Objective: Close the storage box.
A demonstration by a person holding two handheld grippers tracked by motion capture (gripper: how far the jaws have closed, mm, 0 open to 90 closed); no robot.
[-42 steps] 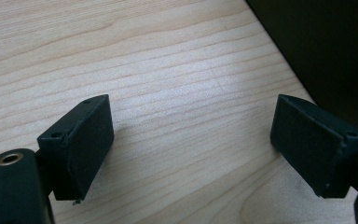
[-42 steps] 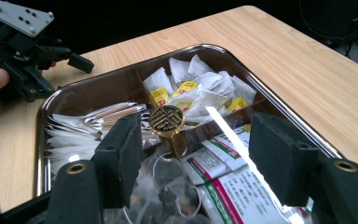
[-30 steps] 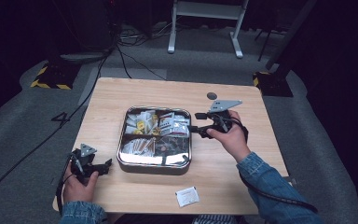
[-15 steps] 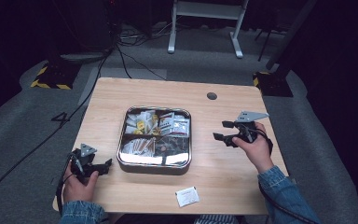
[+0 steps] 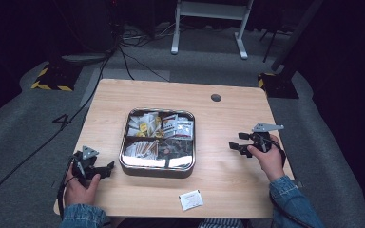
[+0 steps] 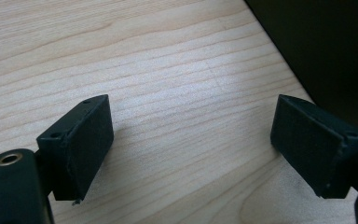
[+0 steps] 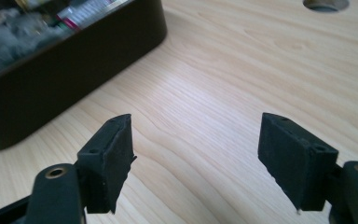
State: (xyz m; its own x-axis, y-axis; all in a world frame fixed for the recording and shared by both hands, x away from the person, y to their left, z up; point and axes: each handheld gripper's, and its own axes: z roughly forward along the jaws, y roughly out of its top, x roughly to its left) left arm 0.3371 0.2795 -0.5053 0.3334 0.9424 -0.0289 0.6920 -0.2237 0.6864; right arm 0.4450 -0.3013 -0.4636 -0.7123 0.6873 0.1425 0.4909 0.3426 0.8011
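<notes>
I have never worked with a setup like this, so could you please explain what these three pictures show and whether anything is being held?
A person sits at a wooden table with a hand-held two-jaw gripper in each hand. The high view looks down from above: the left gripper rests near the table's front left corner, the right gripper to the right of a metal tray. The tray's compartments hold small packets. One white packet lies loose near the front edge, and a round hole sits farther back. The other two pictures come from cameras riding on each gripper, looking along its black jaws. Both stand open over bare wood, holding nothing; the right one's jaws have just been opening.
</notes>
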